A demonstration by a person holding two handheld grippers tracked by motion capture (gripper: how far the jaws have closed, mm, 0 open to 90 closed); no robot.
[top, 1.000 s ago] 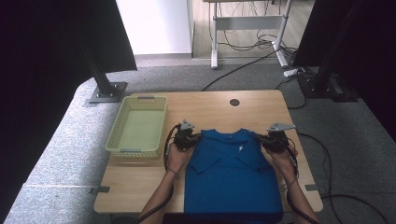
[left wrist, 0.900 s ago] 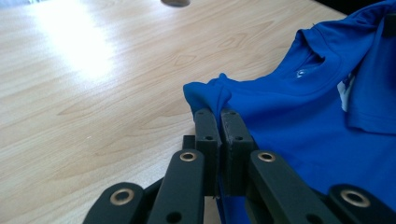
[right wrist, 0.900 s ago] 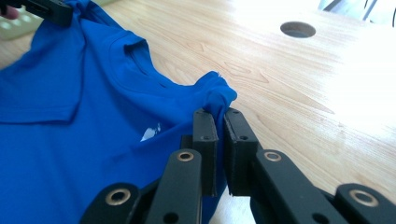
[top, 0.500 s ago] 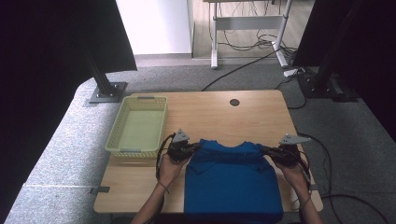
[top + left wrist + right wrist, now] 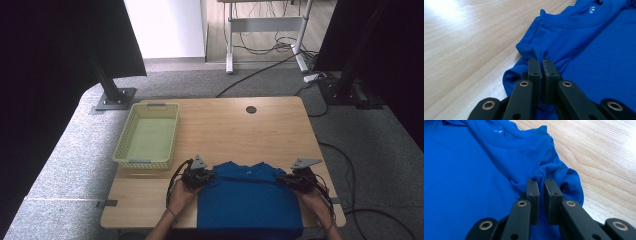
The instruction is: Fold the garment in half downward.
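- the blue t-shirt (image 5: 248,200) lay flat on the near edge of the wooden table (image 5: 235,130), its hem hanging over the front edge and its collar pointing away from the person
- its cloth looked smooth and thin, with a ribbed round neckband and a small pale mark inside the collar
- the left gripper (image 5: 196,177) sat at the shirt's left shoulder, its two black jaws pressed together on a pinched fold of the blue cloth
- the right gripper (image 5: 298,180) sat at the right shoulder, its jaws likewise clamped on a bunched fold, with a narrow slit between the pads
- the left gripper view (image 5: 540,65) showed what the high view could not: the cloth puckering into short creases at the clamp, and the matt, blocky pads with small screw holes
- the right gripper view (image 5: 541,187) showed the sleeve seam crumpled into a rounded roll beside the jaws, and the pale wood grain running in long streaks
- the high view alone gave the whole layout: a grey three-cornered plate on each gripper, and both forearms coming in from below
- farther left stood a pale yellow-green plastic basket (image 5: 123,155), rectangular with slotted walls, well apart from the shirt
- near the far edge a small dark round hole (image 5: 251,109) sat in the tabletop
- beyond the table lay grey carpet and loose black cables (image 5: 260,70)
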